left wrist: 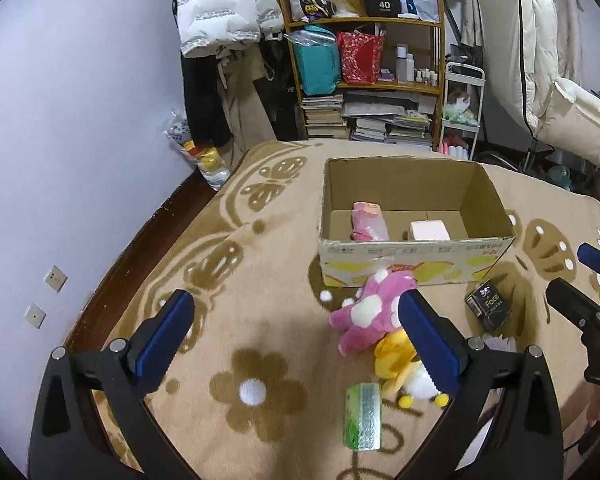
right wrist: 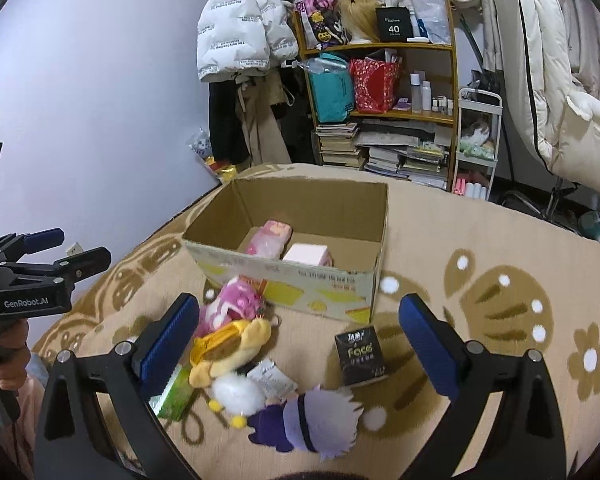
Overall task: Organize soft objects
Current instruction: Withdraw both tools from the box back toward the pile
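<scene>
Left gripper (left wrist: 296, 340) fingers spread wide, empty, hovering over the fleecy flower-patterned bed blanket (left wrist: 236, 280); its right pad overlaps the pink-and-white plush (left wrist: 366, 312) in view, contact cannot be told. Right gripper (right wrist: 300, 340) fingers equally wide and empty above a heap just before the open cardboard box (right wrist: 300, 280): yellow plush (right wrist: 230, 346), fuzzy purple doll (right wrist: 312, 424), crinkly green packet (right wrist: 176, 394), glossy black carton (right wrist: 360, 354). Inside the box: a pink wrapped packet (left wrist: 366, 222) beside a pale pink block (left wrist: 428, 231)
</scene>
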A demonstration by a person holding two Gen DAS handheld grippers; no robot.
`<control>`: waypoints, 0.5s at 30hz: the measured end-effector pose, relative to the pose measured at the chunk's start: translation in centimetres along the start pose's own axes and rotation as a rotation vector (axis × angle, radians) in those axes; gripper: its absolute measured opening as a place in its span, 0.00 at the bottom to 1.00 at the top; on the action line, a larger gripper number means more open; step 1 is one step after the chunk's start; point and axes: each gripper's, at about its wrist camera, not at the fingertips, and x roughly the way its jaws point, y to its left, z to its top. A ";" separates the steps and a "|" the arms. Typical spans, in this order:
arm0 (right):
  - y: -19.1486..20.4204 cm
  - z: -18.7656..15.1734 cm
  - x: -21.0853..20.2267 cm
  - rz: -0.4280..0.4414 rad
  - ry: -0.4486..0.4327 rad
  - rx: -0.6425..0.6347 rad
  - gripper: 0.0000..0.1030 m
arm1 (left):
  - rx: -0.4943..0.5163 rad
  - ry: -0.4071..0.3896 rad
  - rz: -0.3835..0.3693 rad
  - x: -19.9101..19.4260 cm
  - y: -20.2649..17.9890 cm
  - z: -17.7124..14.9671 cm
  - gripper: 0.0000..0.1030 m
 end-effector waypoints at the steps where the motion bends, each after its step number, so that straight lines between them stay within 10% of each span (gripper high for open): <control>1: 0.0 -0.3 -0.2 -0.001 0.001 0.000 1.00 | 0.000 -0.001 0.001 -0.1 0.1 -0.3 0.98; 15: -0.2 -4.3 -1.1 -0.011 0.045 0.067 1.00 | -0.037 0.066 -0.039 0.0 1.7 -5.2 0.98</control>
